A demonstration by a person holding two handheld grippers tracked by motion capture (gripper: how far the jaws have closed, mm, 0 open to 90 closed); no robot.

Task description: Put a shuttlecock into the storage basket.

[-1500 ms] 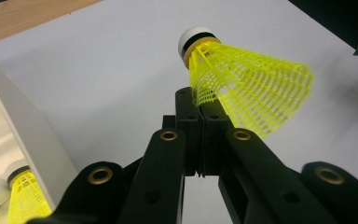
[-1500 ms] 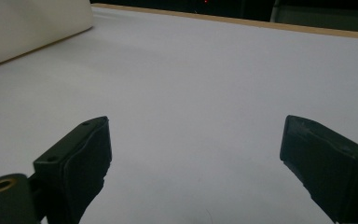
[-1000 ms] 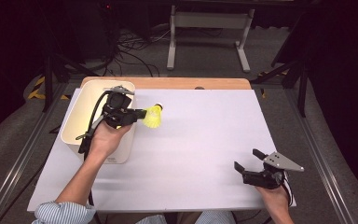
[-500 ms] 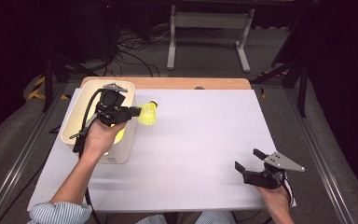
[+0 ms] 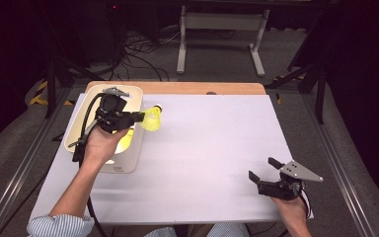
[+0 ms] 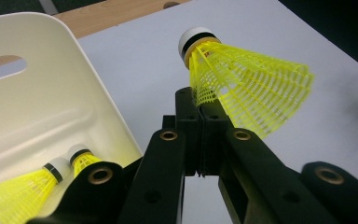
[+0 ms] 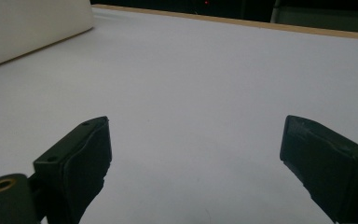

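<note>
Your left gripper [image 5: 140,117] pinches a shuttlecock's [image 5: 152,118] skirt beside the bin [image 5: 128,165]. Your right gripper [image 5: 266,170] rests wide, holding nothing.

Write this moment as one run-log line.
left gripper: shut on shuttlecock | right gripper: open, idle | tray: two shuttlecocks inside

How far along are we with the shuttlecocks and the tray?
Nothing is set down on the white table yet. In hand: the left gripper is shut on a yellow shuttlecock, beside the cream tray. Left: two shuttlecocks still lie in the tray. The right gripper is open and holds nothing.
</note>
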